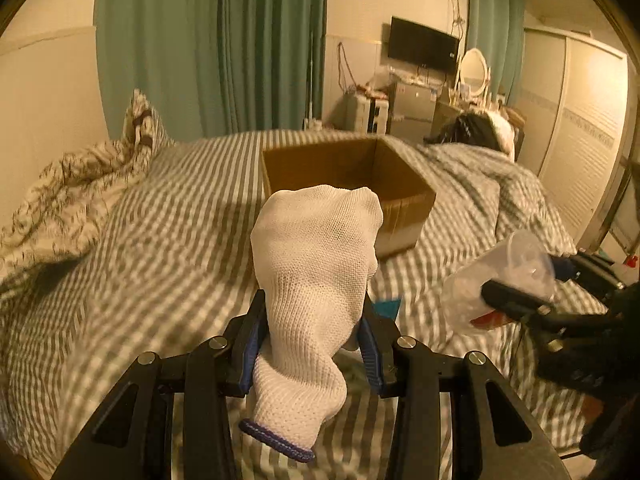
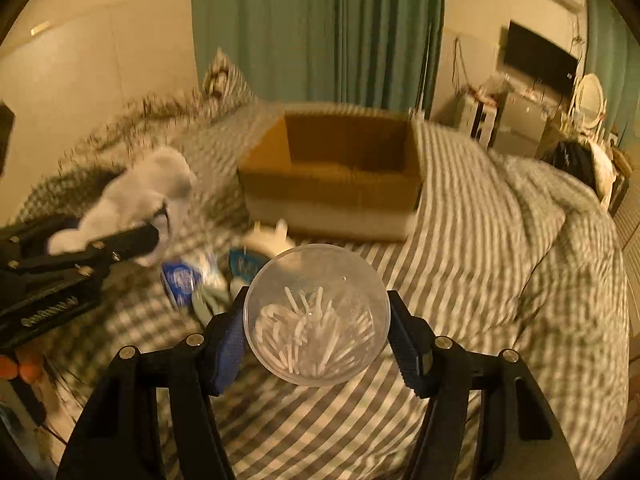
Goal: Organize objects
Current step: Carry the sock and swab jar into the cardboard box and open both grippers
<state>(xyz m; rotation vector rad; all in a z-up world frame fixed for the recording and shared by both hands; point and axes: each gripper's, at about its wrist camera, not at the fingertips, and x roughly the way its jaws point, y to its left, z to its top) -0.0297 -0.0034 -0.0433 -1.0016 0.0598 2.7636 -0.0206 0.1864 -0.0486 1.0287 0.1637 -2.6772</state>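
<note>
My left gripper (image 1: 314,320) is shut on a white knit glove (image 1: 316,272) with a purple cuff, held above the striped bed; the right wrist view shows this glove (image 2: 136,200) blurred at the left. My right gripper (image 2: 316,320) is shut on a clear round plastic container (image 2: 316,314) with small white sticks inside; the left wrist view has that container (image 1: 508,280) at the right. An open cardboard box (image 1: 348,188) (image 2: 332,176) sits on the bed beyond both grippers. Small blue-and-white packets (image 2: 184,280) and a white item (image 2: 268,240) lie on the bed before the box.
The bed has a grey-striped cover (image 1: 160,240) with rumpled bedding (image 1: 60,184) at the left and a bunched duvet (image 2: 540,220) at the right. Green curtains (image 1: 212,40), a wall TV (image 1: 424,48), a dresser with a mirror (image 1: 472,72) and a wardrobe (image 1: 580,120) stand behind.
</note>
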